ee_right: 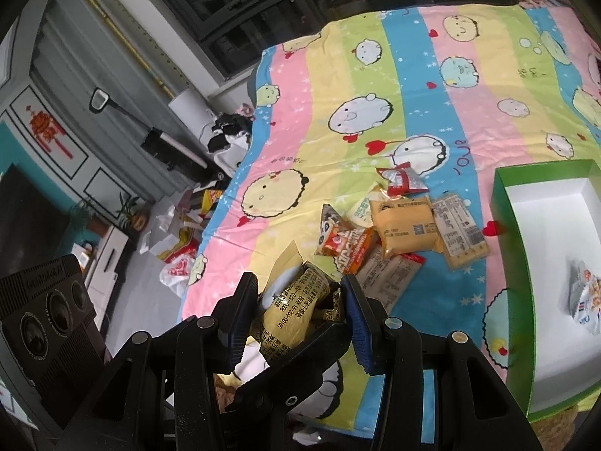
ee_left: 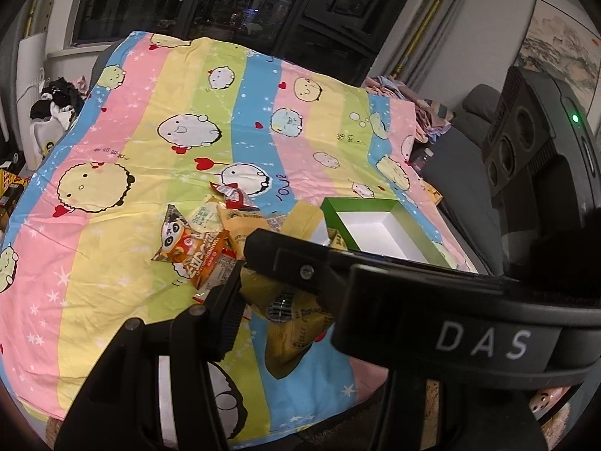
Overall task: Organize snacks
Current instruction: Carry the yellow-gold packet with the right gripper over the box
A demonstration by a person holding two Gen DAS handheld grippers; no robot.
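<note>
The right tongs [ee_right: 302, 300] pinch a yellow snack packet [ee_right: 293, 300] at six o'clock; whether the left tongs [ee_left: 263, 263] are spread, I cannot tell. Carry it clear over the loose snack pile [ee_right: 398, 229] and release low inside the green box [ee_right: 503, 195] at three o'clock, beside the packet [ee_right: 582, 297] already there.

— Where are you working?

— You're in a home, in what looks like a living room. A striped cartoon bedsheet [ee_right: 432, 86] covers the surface in front of you, and dark night-time windows [ee_left: 233, 3] stand behind it.

— What else tells you that?

— You have a grey sofa [ee_left: 469, 173] to one side with a landscape scroll painting [ee_left: 559, 49] above it. Clothes [ee_left: 56, 105] lie heaped by the wall, a red Chinese knot [ee_right: 47, 131] hangs on a panelled cabinet, and shopping bags [ee_right: 176, 240] sit on the floor.
</note>
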